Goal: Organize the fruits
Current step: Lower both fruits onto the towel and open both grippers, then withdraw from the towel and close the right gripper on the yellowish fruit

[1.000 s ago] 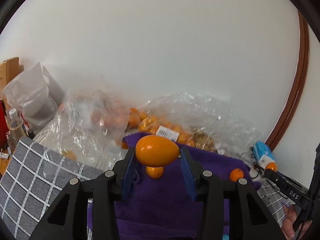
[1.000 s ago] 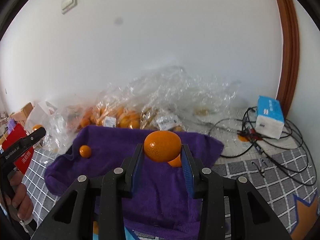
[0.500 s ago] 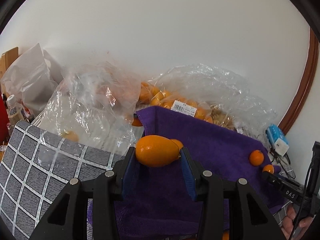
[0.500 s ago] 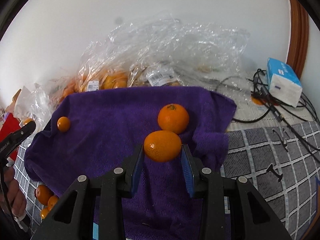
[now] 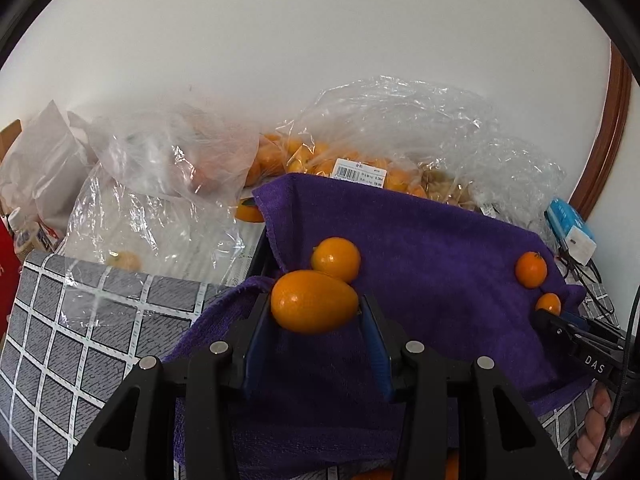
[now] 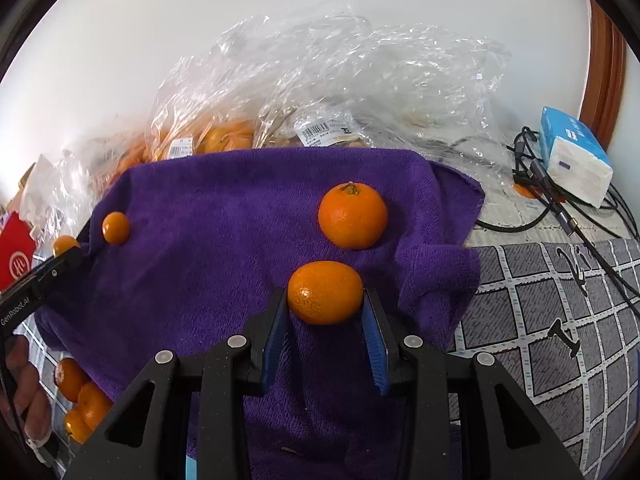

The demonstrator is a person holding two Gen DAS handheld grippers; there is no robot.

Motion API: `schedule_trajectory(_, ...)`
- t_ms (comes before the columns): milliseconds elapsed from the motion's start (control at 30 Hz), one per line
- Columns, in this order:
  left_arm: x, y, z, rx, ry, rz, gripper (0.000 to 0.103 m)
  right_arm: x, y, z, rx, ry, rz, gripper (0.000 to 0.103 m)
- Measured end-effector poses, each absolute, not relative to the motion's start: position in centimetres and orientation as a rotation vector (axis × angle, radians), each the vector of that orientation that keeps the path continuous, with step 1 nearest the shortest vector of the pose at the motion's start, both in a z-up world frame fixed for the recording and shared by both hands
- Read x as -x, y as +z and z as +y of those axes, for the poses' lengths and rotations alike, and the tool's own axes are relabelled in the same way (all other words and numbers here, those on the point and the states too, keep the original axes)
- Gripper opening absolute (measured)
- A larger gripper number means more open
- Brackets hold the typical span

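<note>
My left gripper is shut on an oval kumquat, held low over the left part of a purple towel. Another kumquat lies on the towel just beyond it. My right gripper is shut on a round mandarin over the towel's right part. A second mandarin with a stem lies on the towel just beyond. The left gripper with its kumquat shows at the right wrist view's left edge; the right gripper with its mandarin shows at the left wrist view's right.
Clear plastic bags of oranges lie against the wall behind the towel. A blue tissue pack and black cables lie at the right. Several loose mandarins sit beside the towel's near left edge. A grey checked mat covers the table.
Both grippers have come down and closer to the towel, each still holding its fruit. The fruits lying on the towel now sit just beyond each held fruit.
</note>
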State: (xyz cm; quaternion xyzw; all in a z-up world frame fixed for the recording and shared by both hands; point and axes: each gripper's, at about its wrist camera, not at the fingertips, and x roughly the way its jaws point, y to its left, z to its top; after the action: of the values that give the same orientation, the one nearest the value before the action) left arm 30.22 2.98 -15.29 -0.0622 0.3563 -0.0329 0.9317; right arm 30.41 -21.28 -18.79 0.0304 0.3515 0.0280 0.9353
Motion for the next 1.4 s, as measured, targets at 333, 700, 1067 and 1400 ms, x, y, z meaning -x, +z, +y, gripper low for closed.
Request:
schedule_trajectory(333,-30.8,-15.8,2.8,0.115,-0.065,0.761,0.042,-29.9,-18.6,-21.0,-0.050,0.054,0.711,0.044)
schedule_trajectory(700,-30.1,-14.9,2.6,0.113,-0.072,0.726,0.049,-28.4,-17.0,-21.3,-0.054,0.002,0.642,0.055)
schedule_trajectory(1067,-28.0,-11.9,3.4,0.165,-0.082,0.594,0.049,-24.3,-13.1,-21.8,-0.071,-0.057,0.546,0.055)
schedule_trajectory(1400,-24.2,-7.1,4.6,0.194,-0.116,0.520,0.049,-20.4,-13.7,-21.3,-0.130,-0.006,0.638,0.055)
